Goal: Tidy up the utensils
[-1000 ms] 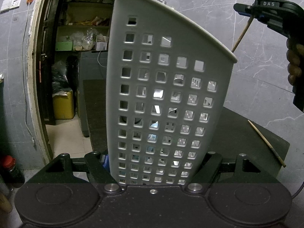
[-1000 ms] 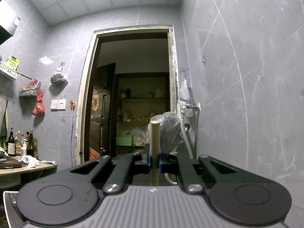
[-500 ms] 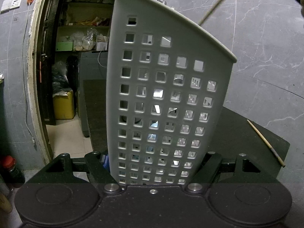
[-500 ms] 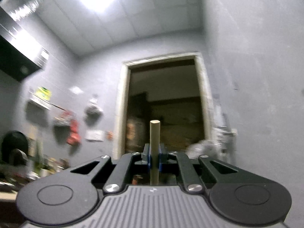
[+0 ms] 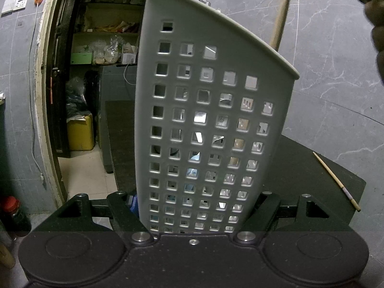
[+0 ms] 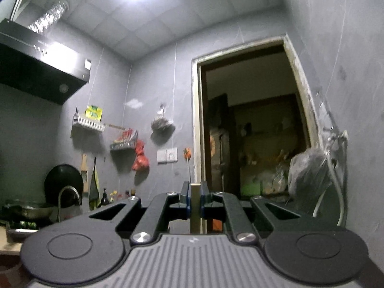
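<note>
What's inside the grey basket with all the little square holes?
Through the grey basket's holes show shiny metal bits and something blue low down. A wooden stick dips behind its rim. What they are stays hidden by the wall.

Black claw (image 6: 196,200), silver screws, blue pads

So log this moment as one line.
left gripper: shut on white perforated plastic utensil holder | right gripper: shut on wooden chopstick, above holder rim | second wooden chopstick: on dark counter
</note>
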`<state>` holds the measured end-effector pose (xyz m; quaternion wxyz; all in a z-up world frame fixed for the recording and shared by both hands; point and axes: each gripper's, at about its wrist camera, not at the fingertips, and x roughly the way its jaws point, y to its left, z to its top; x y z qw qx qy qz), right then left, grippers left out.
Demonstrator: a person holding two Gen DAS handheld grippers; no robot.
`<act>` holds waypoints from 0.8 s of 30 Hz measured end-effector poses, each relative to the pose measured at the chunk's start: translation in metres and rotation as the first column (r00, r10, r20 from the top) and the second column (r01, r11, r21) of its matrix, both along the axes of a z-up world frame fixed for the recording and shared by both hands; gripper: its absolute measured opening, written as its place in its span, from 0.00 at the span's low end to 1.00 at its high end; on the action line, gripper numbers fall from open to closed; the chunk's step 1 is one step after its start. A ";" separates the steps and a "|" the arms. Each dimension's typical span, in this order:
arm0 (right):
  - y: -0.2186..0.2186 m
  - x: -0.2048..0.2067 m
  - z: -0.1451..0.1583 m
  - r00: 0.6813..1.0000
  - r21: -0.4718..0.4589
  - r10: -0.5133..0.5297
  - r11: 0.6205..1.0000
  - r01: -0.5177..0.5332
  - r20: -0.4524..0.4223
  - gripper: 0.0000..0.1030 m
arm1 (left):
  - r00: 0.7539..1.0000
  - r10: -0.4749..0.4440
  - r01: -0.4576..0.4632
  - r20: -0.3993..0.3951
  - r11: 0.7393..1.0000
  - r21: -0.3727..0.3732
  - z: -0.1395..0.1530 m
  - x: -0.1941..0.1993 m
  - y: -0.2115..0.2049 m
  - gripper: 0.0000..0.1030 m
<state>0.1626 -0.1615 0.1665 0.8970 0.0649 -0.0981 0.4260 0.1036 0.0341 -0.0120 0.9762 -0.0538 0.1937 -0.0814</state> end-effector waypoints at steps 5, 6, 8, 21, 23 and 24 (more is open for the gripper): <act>0.016 0.017 -0.013 0.996 -0.071 -0.012 0.997 0.005 -0.089 0.26 | 1.000 0.000 0.000 0.000 1.000 0.000 0.000 0.000 0.000 0.75; 0.016 0.019 -0.017 0.994 -0.081 -0.016 0.997 0.008 -0.106 0.33 | 1.000 0.000 0.000 0.000 1.000 0.000 0.000 0.000 0.000 0.75; 0.017 0.023 -0.022 0.991 -0.097 -0.024 0.995 0.012 -0.131 0.47 | 1.000 0.001 -0.001 0.000 1.000 0.001 0.000 0.000 0.000 0.75; -0.002 0.022 -0.030 0.990 -0.073 -0.067 0.996 0.058 -0.121 0.87 | 1.000 0.000 0.000 0.000 1.000 0.001 0.000 0.000 0.000 0.75; -0.012 0.020 -0.028 0.989 -0.055 -0.097 0.994 0.091 -0.112 0.99 | 1.000 0.000 0.000 0.000 1.000 0.001 0.000 0.000 0.000 0.75; -0.017 0.020 -0.027 0.987 -0.046 -0.117 0.993 0.112 -0.109 1.00 | 1.000 0.000 0.000 0.000 1.000 0.001 0.000 0.000 0.000 0.75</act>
